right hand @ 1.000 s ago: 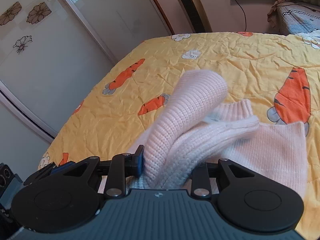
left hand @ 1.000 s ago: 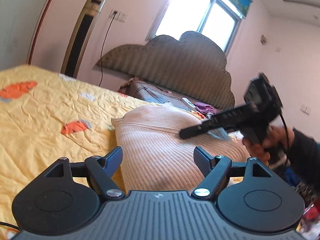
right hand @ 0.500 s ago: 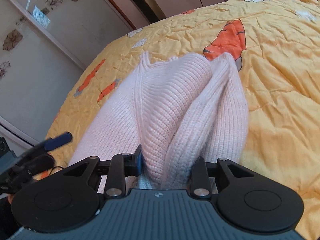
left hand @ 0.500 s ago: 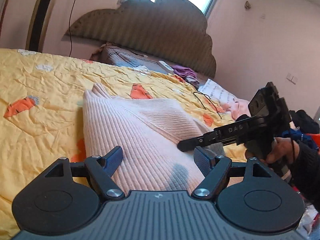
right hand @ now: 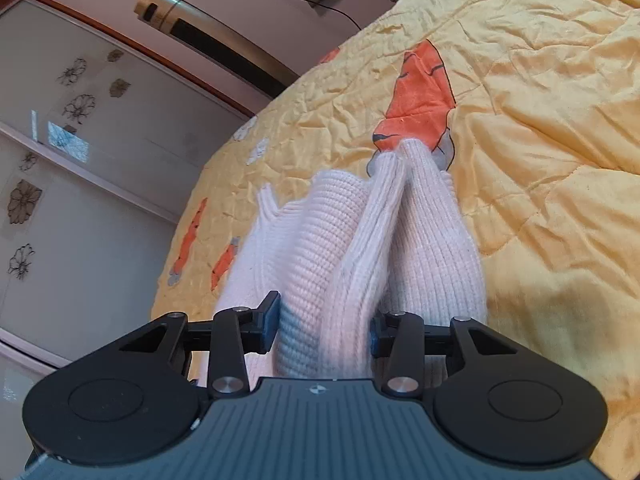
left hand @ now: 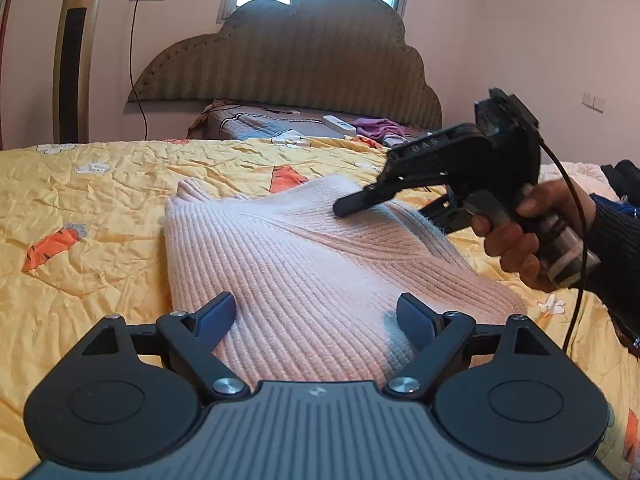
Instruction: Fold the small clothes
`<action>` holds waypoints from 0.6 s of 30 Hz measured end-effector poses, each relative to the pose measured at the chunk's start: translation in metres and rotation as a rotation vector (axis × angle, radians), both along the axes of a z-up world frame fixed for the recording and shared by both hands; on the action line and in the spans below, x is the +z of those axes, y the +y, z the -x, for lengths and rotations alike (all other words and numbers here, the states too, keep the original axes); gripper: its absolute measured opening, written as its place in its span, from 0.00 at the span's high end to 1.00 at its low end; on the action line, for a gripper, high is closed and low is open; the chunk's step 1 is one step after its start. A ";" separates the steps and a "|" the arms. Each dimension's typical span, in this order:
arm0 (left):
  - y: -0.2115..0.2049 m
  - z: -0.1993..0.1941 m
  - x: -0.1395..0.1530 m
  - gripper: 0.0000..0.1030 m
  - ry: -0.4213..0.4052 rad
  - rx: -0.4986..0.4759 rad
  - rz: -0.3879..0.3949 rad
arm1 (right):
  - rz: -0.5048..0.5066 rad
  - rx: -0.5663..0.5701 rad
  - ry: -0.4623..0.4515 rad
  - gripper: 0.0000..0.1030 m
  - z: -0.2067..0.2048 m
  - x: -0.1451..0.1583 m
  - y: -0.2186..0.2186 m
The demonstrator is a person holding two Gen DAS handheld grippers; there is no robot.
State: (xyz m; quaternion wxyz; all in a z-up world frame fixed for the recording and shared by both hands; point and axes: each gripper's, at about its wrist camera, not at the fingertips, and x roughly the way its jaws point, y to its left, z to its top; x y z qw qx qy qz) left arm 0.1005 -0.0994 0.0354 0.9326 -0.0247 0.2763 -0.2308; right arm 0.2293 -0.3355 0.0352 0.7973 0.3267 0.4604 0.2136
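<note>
A pink ribbed sweater (left hand: 300,264) lies partly folded on the yellow carrot-print bed cover (left hand: 80,208). My left gripper (left hand: 316,312) hovers over its near end. Its jaws are opening wide, the knit lies under and between them, and the pads do not press it. A hand (left hand: 508,240) holds my right gripper (left hand: 384,216) at the sweater's right side. In the right wrist view a raised fold of the sweater (right hand: 360,240) fills the right gripper (right hand: 324,324). Those jaws are opening, and the fold still touches both pads.
A padded headboard (left hand: 288,52) and a pillow with a white remote (left hand: 338,123) and purple clothes (left hand: 378,126) lie beyond the sweater. A gold tower unit (left hand: 76,60) stands at the back left. Flower-patterned wardrobe doors (right hand: 60,160) line the bed's far side.
Both grippers sank toward the bed and rolled. The right one carried the sweater's fold across and down. The left jaws stand wider than before.
</note>
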 end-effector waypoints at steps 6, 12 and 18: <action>-0.001 0.002 -0.001 0.14 -0.013 -0.010 -0.022 | -0.050 -0.071 0.010 0.49 -0.025 -0.012 0.000; -0.005 0.000 0.006 0.13 0.013 -0.043 0.022 | 0.062 0.006 -0.181 0.76 -0.009 0.017 0.006; -0.027 -0.005 -0.010 0.06 0.013 -0.055 -0.021 | 0.174 -0.020 -0.146 0.77 -0.015 0.005 -0.010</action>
